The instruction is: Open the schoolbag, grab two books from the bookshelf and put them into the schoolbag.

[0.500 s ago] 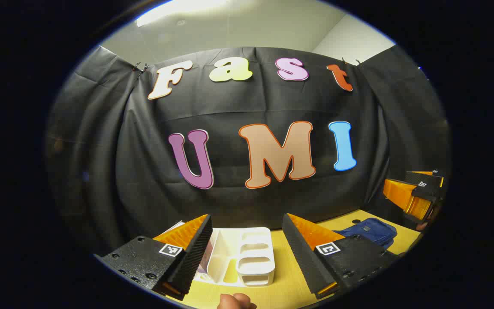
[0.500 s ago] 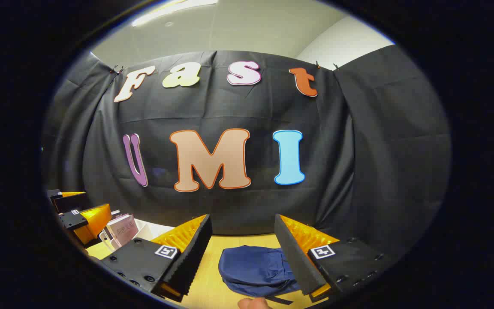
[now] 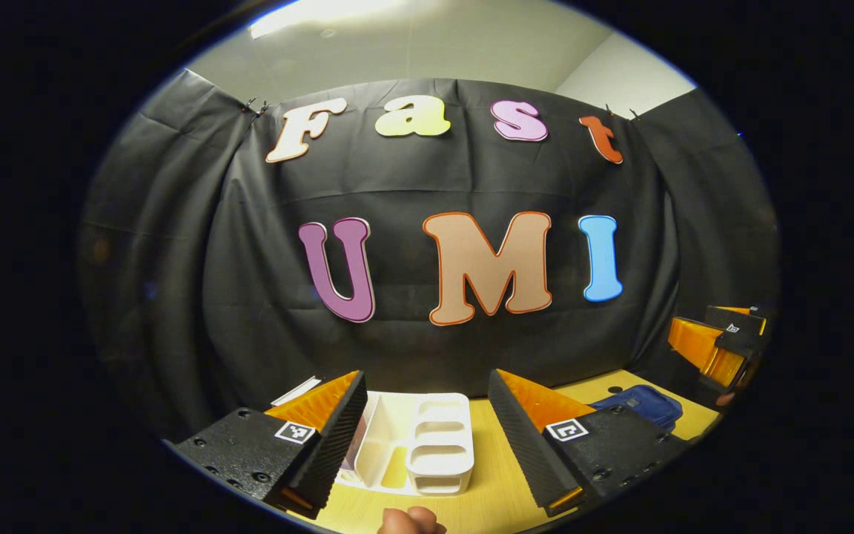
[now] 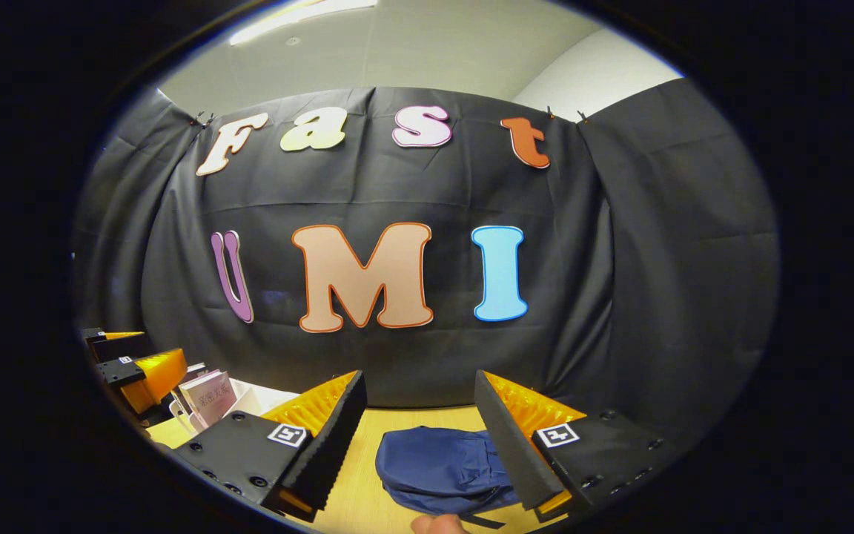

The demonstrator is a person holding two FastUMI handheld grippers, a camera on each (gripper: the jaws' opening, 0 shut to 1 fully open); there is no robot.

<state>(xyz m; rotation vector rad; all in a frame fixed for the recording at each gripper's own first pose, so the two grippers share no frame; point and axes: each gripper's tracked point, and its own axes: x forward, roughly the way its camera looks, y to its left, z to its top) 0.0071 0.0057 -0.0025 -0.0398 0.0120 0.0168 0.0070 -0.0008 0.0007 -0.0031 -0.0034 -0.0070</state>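
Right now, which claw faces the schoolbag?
The right claw: the blue schoolbag lies between its open fingers. The left claw frames the white bookshelf.

Left gripper view: bookshelf (image 3: 419, 441) sits on the surface (image 3: 497, 486) at lower centre, between the left hand-held gripper (image 3: 427, 437) fingers, jaws spread. Schoolbag (image 3: 638, 404) lies on the surface at lower right; the right hand-held gripper (image 3: 720, 345) hangs above it at the right edge.

Right gripper view: schoolbag (image 4: 438, 467) lies at lower centre between the right hand-held gripper (image 4: 419, 437) fingers, jaws apart. Books (image 4: 204, 397) stand in the bookshelf (image 4: 264, 399) at lower left, with the left hand-held gripper (image 4: 134, 367) just left of them.
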